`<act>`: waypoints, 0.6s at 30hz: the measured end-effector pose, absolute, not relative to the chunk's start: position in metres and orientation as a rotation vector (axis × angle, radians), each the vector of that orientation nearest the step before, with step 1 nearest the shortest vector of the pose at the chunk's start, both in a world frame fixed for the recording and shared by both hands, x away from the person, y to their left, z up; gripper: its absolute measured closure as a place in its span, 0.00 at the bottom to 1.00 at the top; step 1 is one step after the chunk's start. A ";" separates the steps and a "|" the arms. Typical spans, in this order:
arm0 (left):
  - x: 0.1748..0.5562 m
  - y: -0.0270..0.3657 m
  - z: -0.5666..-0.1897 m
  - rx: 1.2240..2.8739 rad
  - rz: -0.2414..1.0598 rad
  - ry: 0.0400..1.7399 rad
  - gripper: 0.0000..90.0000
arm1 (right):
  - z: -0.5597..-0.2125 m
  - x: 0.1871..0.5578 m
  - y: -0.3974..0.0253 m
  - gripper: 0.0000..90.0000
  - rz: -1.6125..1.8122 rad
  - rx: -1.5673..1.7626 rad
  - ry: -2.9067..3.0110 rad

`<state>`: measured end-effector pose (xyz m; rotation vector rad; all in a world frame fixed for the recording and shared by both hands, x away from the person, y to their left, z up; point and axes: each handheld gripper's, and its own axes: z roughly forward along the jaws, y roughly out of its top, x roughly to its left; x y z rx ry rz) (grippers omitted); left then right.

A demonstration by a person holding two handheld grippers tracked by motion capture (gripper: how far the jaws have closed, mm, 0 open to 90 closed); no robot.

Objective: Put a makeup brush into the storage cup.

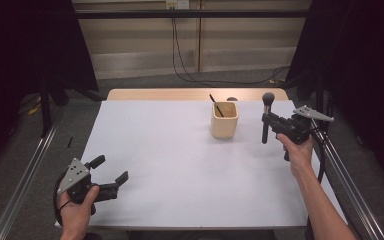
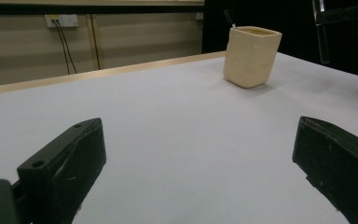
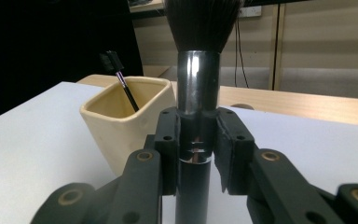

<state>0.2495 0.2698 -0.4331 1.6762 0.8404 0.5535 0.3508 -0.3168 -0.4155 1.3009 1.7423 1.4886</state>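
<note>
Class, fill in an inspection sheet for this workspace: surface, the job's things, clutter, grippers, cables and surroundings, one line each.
Surface: white table, wooden strip along its far edge.
Job's things: large makeup brush held upright, bristles up, to the right of the cream cup; a thin black brush leans inside the cup.
Clutter: small dark round thing behind the cup, too small to identify.
Grippers: right gripper shut on the brush handle; left gripper open, holding nothing, near the table's front left corner.
Cables: black cables hang from a wall socket to the floor.
Surroundings: dark curtains on both sides, grey floor.
</note>
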 end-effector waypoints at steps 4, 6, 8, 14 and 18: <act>0.249 0.269 -0.432 1.677 0.562 0.837 0.03 | -0.412 0.351 -0.314 0.81 1.497 1.271 1.756; 0.248 0.269 -0.432 1.676 0.563 0.835 0.03 | -0.411 0.352 -0.313 0.81 1.498 1.263 1.758; 0.249 0.269 -0.432 1.678 0.562 0.836 0.03 | -0.410 0.352 -0.312 0.81 1.502 1.246 1.763; 0.250 0.269 -0.434 1.679 0.564 0.847 0.03 | -0.401 0.355 -0.304 0.81 1.524 1.205 1.770; 0.249 0.269 -0.433 1.677 0.564 0.845 0.03 | -0.394 0.358 -0.297 0.81 1.547 1.184 1.777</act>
